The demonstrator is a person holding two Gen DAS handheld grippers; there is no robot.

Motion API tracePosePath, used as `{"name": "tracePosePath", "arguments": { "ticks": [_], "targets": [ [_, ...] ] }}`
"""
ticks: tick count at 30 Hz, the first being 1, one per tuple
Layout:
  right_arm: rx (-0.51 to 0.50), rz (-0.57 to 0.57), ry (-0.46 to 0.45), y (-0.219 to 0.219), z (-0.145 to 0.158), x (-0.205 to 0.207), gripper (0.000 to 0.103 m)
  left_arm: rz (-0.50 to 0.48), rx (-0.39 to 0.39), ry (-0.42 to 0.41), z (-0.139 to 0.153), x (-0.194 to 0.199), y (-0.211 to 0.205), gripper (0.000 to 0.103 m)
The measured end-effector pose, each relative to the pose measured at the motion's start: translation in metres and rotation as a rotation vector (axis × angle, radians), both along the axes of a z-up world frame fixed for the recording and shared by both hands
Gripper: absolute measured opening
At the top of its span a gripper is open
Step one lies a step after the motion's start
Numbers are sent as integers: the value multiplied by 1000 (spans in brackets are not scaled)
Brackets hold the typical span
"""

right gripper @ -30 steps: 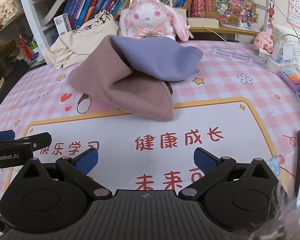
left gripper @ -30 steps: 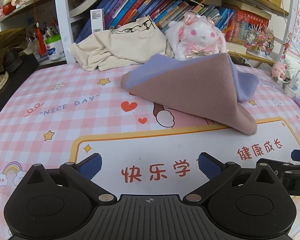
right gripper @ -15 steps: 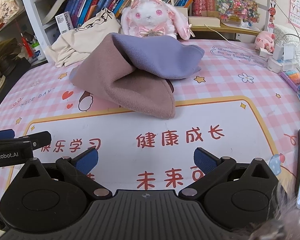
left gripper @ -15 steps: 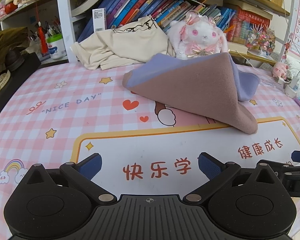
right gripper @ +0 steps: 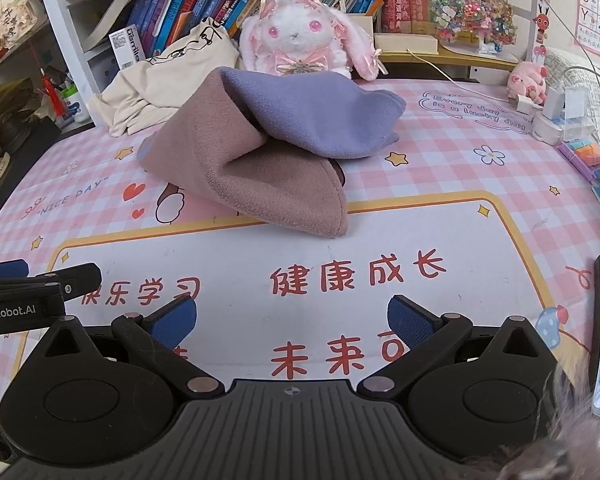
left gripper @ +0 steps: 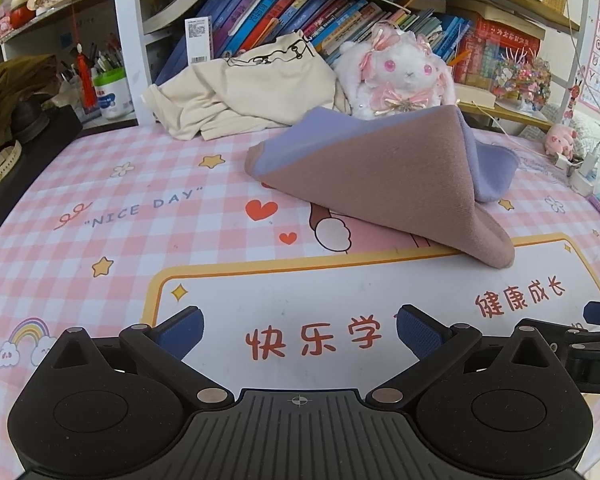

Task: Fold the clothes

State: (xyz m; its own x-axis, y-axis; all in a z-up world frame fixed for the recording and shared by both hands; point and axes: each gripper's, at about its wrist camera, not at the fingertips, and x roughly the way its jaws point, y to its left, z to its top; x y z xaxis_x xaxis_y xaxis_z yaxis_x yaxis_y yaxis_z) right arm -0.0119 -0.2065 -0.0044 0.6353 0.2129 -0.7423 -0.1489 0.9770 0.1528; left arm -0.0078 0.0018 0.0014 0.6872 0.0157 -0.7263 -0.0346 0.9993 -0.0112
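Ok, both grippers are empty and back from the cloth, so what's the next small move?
Probably bring the right gripper forward to the near corner of the crumpled brown-and-purple fleece cloth. Both it and the left gripper are open and holding nothing, and the cloth lies bunched, unfolded, on the pink checked mat.

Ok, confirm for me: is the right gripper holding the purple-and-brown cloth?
No, the right gripper is open and empty, short of the purple-and-brown cloth on the mat.
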Motion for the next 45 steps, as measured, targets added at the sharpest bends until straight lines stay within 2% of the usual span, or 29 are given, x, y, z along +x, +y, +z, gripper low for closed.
{"name": "tracePosePath", "arguments": {
  "ticks": [20,24,37,41,45],
  "targets": [
    [-1,11,15,-1,-3,6,103,-1,-6,22,-4,5,-2,103],
    [2,17,15,-3,-3,9,103,-3,-29,17,-3,6,-2,103],
    [18,37,21,-13,-5,19,103,-2,-33,7,-1,11,-15,103],
    [26,53,22,-19,-6,23,103,-3,-14,16,-2,12,-24,103],
    [36,75,21,-26,-7,27,103,-16,-52,-1,-2,12,-32,103]
  ]
}}
